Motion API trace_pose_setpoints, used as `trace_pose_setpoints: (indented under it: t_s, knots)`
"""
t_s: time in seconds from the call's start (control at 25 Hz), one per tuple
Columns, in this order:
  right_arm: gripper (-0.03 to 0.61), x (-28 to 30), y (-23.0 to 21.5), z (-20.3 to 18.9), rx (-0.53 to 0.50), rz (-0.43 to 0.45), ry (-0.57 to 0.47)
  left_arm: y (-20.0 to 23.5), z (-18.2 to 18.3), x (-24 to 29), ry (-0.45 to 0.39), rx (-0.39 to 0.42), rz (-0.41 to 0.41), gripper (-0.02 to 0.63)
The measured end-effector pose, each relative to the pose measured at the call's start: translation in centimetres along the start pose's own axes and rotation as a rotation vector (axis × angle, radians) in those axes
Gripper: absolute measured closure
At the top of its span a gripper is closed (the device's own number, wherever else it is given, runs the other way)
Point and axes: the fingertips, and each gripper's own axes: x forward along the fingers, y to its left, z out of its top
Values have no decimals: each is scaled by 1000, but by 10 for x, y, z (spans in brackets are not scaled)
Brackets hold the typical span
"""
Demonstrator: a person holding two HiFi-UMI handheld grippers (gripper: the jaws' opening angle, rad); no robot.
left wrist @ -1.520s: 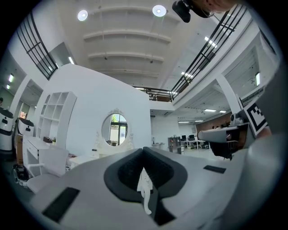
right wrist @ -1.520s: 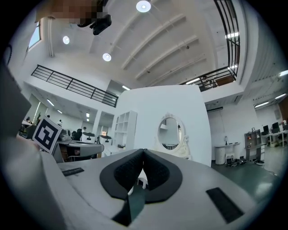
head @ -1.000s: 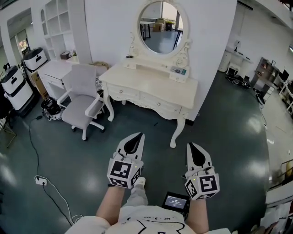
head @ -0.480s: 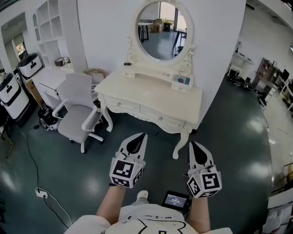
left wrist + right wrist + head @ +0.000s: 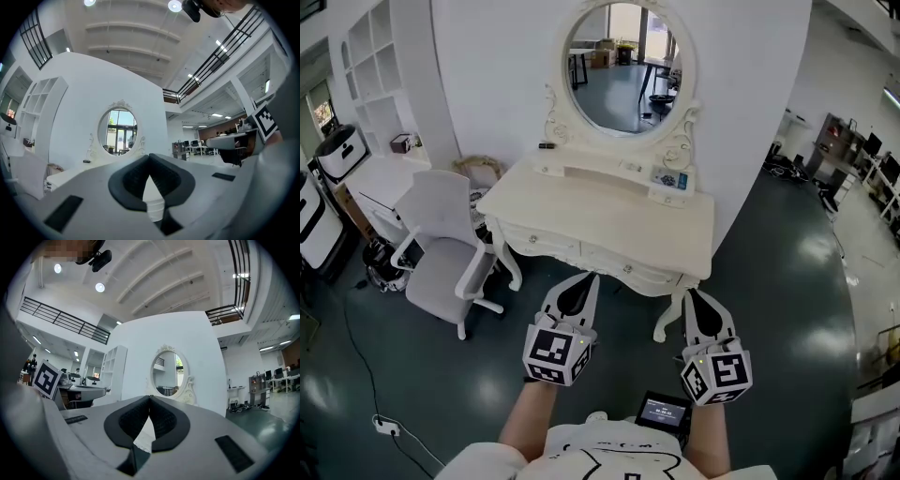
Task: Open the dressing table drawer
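Observation:
A cream dressing table point(image 5: 609, 220) with an oval mirror point(image 5: 619, 66) stands against the white wall. Two drawers run along its front: the left drawer point(image 5: 542, 247) and the right drawer point(image 5: 630, 269), both closed, each with a small knob. My left gripper point(image 5: 586, 277) is held level just in front of the table's front edge, shut with nothing in it. My right gripper point(image 5: 691, 293) hovers beside the table's front right leg, also shut and empty. In the left gripper view the mirror point(image 5: 117, 136) shows over the jaw tips; in the right gripper view the mirror point(image 5: 168, 372) does too.
A grey office chair point(image 5: 441, 248) stands left of the table. A white desk point(image 5: 370, 183) and shelving point(image 5: 380, 56) lie further left. A small box point(image 5: 670, 178) rests on the tabletop. A cable and socket point(image 5: 386, 427) lie on the dark floor.
The dressing table has come closer and larger in the head view as both grippers travelled forward toward it. Both stayed shut.

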Motion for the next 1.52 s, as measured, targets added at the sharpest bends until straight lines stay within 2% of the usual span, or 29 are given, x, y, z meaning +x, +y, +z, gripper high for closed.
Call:
trace_pose_setpoints:
  t_s: [0.64, 1.52]
  knots:
    - [588, 85, -34, -16, 8, -54, 19, 56, -21, 71, 29, -25, -9, 606]
    - [588, 258, -137, -53, 41, -93, 43, 130, -36, 260, 61, -6, -72, 606]
